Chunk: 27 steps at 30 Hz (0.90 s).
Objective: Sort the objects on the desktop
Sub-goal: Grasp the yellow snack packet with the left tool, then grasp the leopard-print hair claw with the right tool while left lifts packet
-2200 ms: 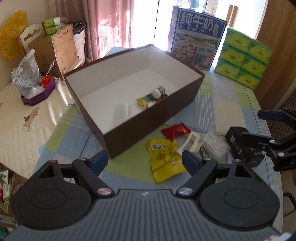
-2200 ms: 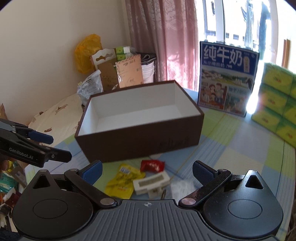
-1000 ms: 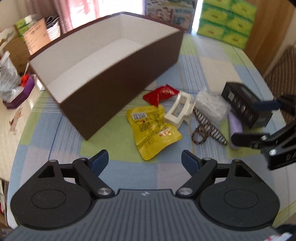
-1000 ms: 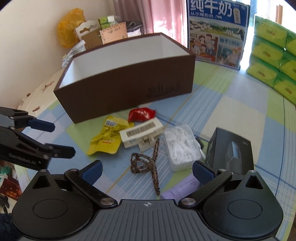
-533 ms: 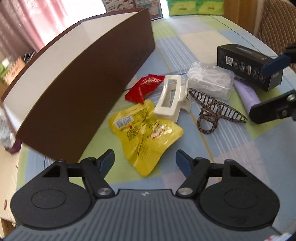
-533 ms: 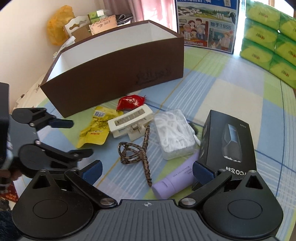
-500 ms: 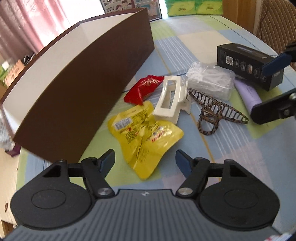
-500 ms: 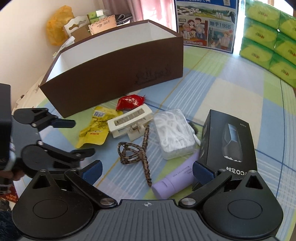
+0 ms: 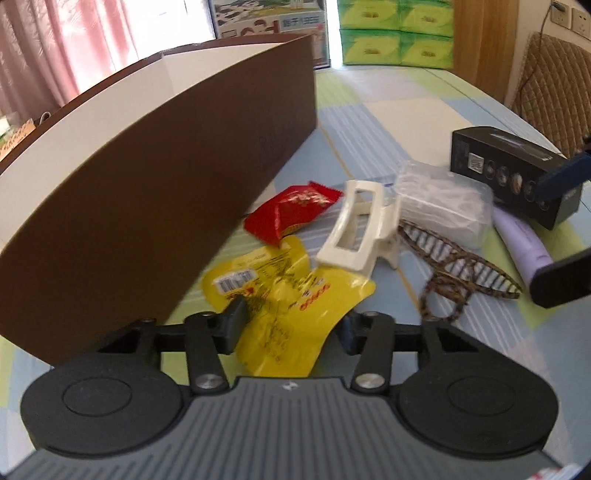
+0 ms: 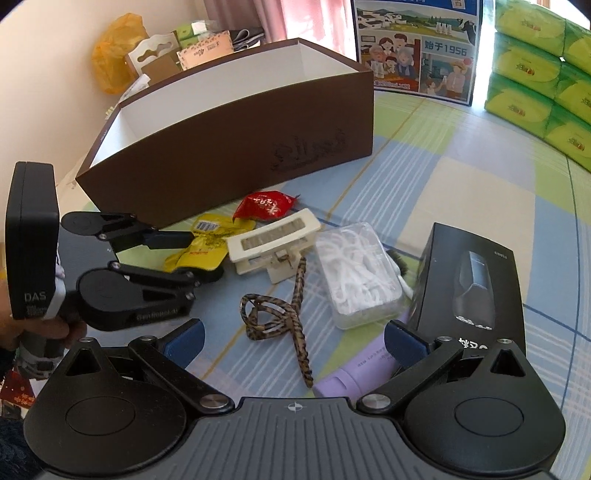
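Light: bright daylight from rear window (image 9: 166, 22), overexposed | Blur: motion smear on brown box (image 9: 147, 177), left view | Distortion: strong fisheye curvature, dark corner vignetting
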Tool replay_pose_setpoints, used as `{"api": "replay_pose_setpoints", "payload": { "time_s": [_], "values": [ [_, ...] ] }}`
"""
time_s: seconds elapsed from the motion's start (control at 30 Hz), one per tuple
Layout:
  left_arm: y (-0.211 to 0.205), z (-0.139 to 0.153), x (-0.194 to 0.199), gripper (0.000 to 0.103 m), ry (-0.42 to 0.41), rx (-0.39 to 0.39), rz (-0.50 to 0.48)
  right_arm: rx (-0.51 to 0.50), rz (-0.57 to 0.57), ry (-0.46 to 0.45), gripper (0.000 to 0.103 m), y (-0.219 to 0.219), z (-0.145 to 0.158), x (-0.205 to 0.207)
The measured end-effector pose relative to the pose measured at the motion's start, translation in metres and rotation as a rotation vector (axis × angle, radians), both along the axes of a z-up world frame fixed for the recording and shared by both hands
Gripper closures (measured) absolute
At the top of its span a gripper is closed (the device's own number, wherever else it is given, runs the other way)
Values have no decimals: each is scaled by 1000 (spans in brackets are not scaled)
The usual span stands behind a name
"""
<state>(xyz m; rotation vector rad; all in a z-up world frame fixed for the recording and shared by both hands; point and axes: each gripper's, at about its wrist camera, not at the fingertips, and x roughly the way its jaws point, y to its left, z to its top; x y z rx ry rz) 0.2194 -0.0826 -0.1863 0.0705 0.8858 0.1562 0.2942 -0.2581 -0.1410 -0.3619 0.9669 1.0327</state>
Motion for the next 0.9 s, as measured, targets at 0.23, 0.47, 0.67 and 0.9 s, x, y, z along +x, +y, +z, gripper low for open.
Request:
{"api": "replay_pose_setpoints", "payload": {
  "time_s": [0.23, 0.47, 0.67, 0.9],
  "values": [
    [7, 11, -19, 90, -7, 25, 10, 3, 20, -10, 2, 8, -3, -2],
    [36, 33, -51, 94, -38, -207, 186, -9, 102, -58, 19, 27, -11, -13],
    [52, 43, -78, 94, -40, -288, 271, -57, 135, -79, 40, 44, -32, -16],
    [58, 53, -94, 94, -62, -323, 308, -88, 106, -63, 63, 50, -48, -14]
  ]
}}
